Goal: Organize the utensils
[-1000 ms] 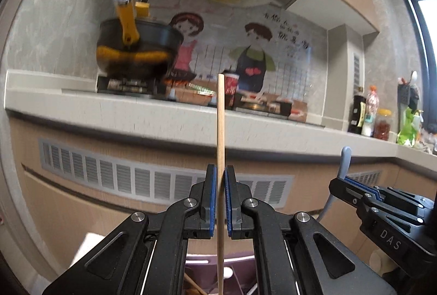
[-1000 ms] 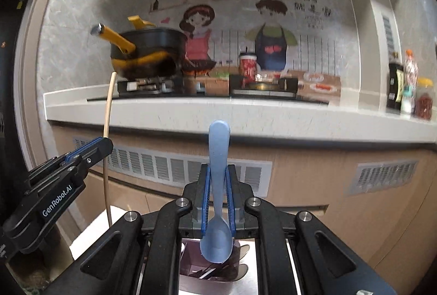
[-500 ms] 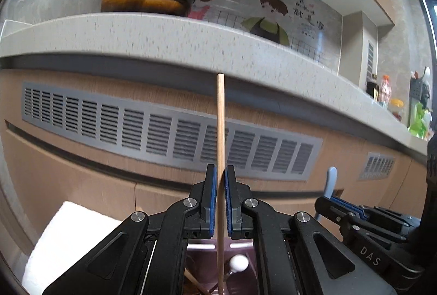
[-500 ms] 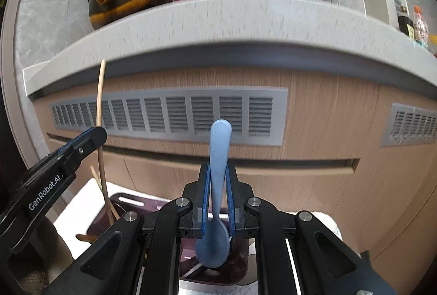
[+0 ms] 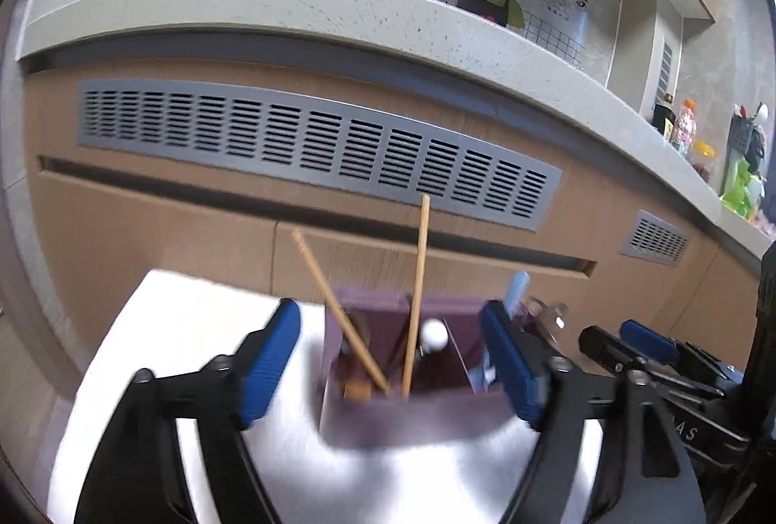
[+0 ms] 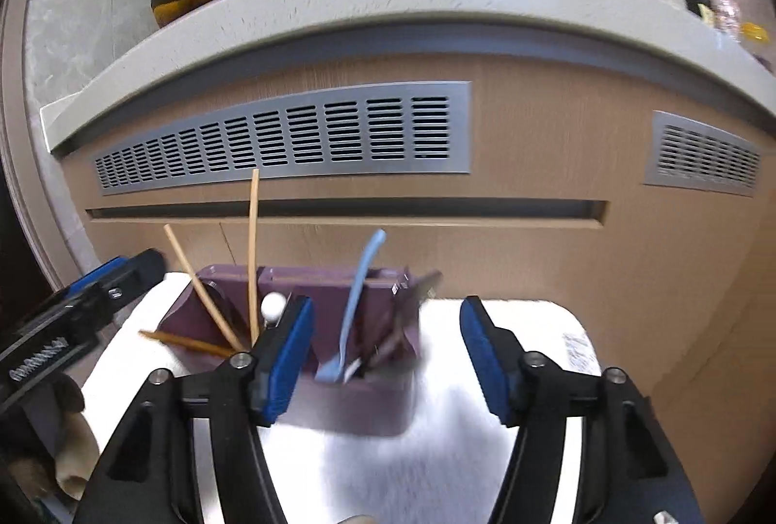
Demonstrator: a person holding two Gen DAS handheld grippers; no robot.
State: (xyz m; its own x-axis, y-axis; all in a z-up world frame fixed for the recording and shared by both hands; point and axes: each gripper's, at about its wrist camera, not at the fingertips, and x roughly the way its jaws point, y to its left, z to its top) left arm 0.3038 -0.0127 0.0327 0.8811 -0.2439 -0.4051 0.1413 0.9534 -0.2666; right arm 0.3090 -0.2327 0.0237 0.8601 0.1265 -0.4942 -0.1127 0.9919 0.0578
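Left wrist view shows the left gripper [image 5: 388,359], jaws opening with nothing pressed between the blue pads, over a purple plastic utensil caddy [image 5: 412,417] standing on the white surface [image 5: 184,320]. Two thin wooden chopsticks [image 5: 416,291] lean in its left compartment, apart from the pads. Further right, the right gripper [image 6: 383,354] is likewise opening; the pale blue plastic spoon [image 6: 356,306] stands free in the right compartment among dark utensils. This looks like the release step of dropping items in. Next, both grippers should lift straight up, clear of the handles, without tipping the caddy.
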